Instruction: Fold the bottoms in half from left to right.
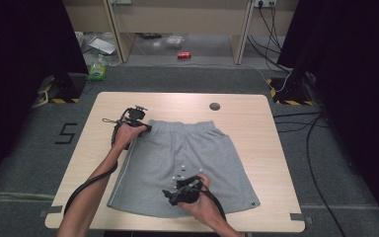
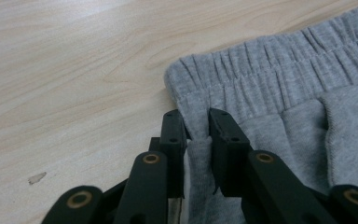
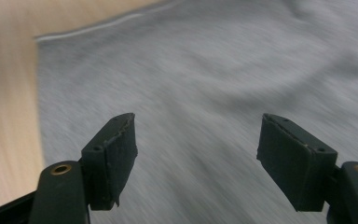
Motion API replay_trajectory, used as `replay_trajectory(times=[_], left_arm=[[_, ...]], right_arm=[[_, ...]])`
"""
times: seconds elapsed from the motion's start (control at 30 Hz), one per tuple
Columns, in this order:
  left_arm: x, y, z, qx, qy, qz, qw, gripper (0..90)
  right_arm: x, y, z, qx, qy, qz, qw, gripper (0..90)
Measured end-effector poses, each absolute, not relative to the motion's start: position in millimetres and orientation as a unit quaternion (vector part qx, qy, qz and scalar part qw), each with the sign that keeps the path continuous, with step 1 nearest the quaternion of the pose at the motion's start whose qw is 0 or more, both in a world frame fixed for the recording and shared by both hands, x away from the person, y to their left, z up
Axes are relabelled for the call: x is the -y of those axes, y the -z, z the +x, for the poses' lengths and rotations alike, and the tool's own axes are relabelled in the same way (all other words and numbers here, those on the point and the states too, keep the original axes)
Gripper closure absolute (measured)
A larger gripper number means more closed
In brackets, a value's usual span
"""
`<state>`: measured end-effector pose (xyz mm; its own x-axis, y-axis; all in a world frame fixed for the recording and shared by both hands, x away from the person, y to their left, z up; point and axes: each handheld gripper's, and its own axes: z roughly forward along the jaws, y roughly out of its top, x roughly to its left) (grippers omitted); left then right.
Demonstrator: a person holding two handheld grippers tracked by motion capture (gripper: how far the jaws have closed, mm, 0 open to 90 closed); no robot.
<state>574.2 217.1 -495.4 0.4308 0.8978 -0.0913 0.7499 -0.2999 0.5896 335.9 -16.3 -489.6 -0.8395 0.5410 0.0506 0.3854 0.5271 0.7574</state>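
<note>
Lying flat on the pale wooden bench [image 1: 103, 106], grey shorts [image 1: 187, 163] are spread with the elastic waistband toward the far edge and the two leg hems toward the person. The fabric is a soft heathered grey knit; the waistband is gathered into fine ridges with a line of stitching along it, and a thin light stripe runs down the outer seam on the left side. A small dark tag sits at the hem corner nearest the person on the right. A pocket edge shows as a raised fold in the left gripper view.

The left gripper [image 2: 196, 126] is at the waistband's left corner, its jaws pinched together on a fold of cloth just under the elastic, so that the grey knit is squeezed between the two black pads. In the high view the left hand [image 1: 124, 134] holds it at that same corner.

The right gripper [image 3: 196, 140] hangs over the lower middle of the shorts with its jaws spread wide and nothing between them; its view is blurred. The right hand [image 1: 202, 197] holds it above the cloth near the hem.

A small dark round disc [image 1: 215, 106] sits on the bench beyond the waistband, apart from the shorts.
</note>
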Motion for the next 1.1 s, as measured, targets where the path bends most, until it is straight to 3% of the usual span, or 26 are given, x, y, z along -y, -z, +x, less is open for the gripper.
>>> replay_trajectory(times=[0.27, 0.67, 1.1], left_arm=[[-218, 496, 574, -0.518, -0.126, 0.795, 0.291, 75.4], [-219, 495, 576, -0.516, -0.121, 0.797, 0.288, 75.3], [-223, 496, 577, -0.517, -0.112, 0.796, 0.294, 75.2]], right_arm=[[-50, 494, 328, -0.885, -0.414, 0.209, 0.052, 32.3], [-106, 502, 317, -0.897, -0.410, 0.166, 0.027, 38.7], [-148, 512, 309, -0.904, -0.395, 0.157, 0.043, 47.3]])
